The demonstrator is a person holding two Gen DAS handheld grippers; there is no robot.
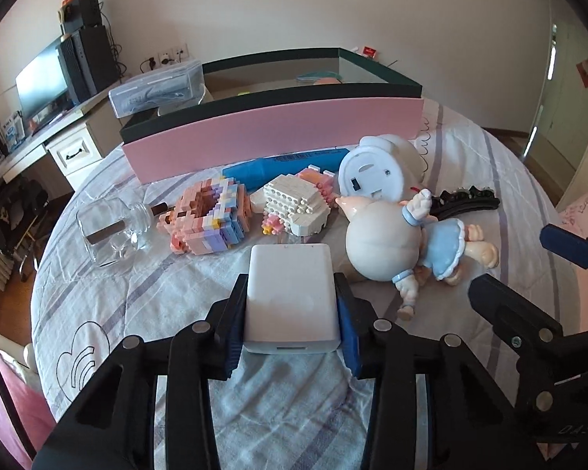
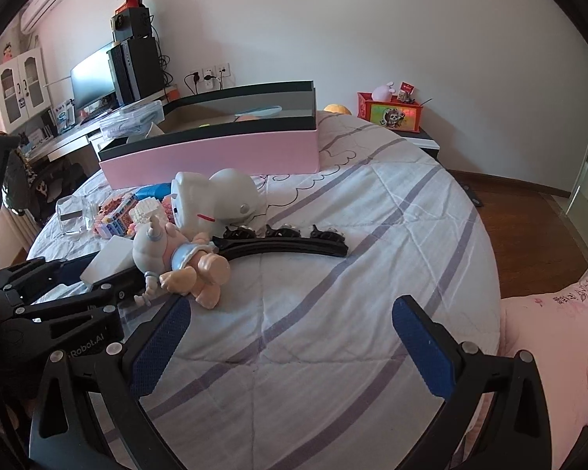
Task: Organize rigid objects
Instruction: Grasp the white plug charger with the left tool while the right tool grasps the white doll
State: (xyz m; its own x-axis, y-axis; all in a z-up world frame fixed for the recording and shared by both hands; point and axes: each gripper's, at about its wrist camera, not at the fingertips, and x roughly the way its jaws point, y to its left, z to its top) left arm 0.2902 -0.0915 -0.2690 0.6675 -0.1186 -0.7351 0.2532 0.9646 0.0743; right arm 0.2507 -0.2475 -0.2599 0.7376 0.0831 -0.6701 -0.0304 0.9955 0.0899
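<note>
The left gripper clamped the white box on the bedspread, near the pink bin. The right gripper gaped wide, empty. Lifting it into the bin seemingly came next.

Both views are bright with soft daylight. In the left wrist view the light enters from the right of the fingers, where a glass door glares white. The white box between the fingers is nearly washed out on top and throws a faint shadow beneath its near edge. Ahead and left of the fingers a glass bottle shows small highlights. The doll casts a soft shadow on the bedspread in the right wrist view. Fisheye distortion bends the pink box into a curve, and black vignette fills the corners. Focus is sharp near the fingers; the far monitor looks slightly soft.
</note>
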